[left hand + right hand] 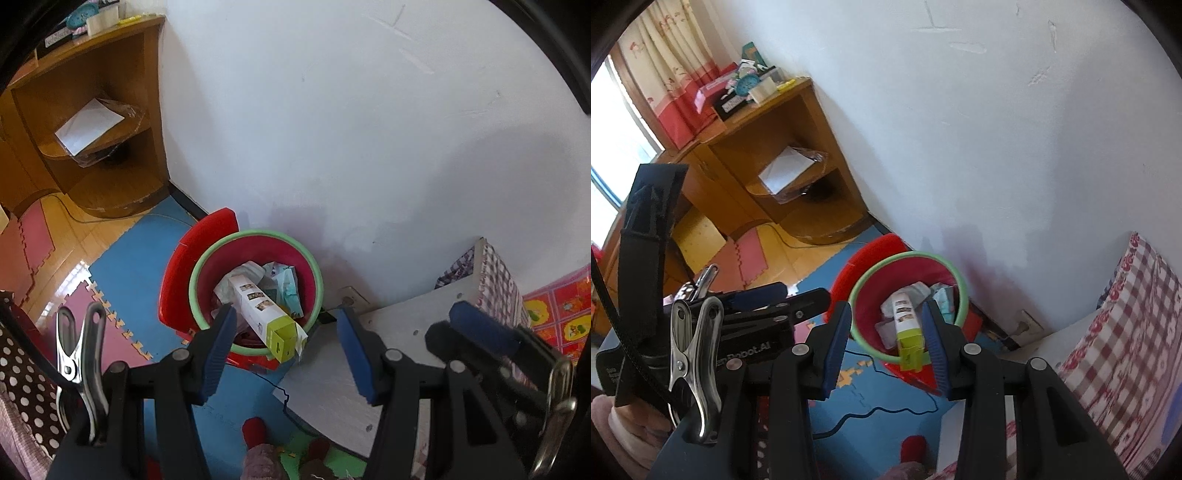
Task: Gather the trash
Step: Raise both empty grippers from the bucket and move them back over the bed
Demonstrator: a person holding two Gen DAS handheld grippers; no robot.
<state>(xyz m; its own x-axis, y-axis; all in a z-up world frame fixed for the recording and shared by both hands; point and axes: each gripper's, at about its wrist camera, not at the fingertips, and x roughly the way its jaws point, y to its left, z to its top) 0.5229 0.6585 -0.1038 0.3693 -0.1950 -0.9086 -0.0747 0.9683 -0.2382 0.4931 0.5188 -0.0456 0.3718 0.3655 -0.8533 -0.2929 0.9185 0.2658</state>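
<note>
Both sets of jaws stand apart with nothing between the pads: the left gripper [288, 354] and the right gripper [886, 350] hang above a red trash bin [314, 273] with a green rim, which sits on the blue floor mat [136, 258] at the foot of the white wall [351, 110]. Inside lie crumpled wrappers [284, 284] and a long white carton [258, 306] (its yellow-green end leans over the bin's near rim). A wooden shelf unit [92, 122] stands at the mat's far corner.
</note>
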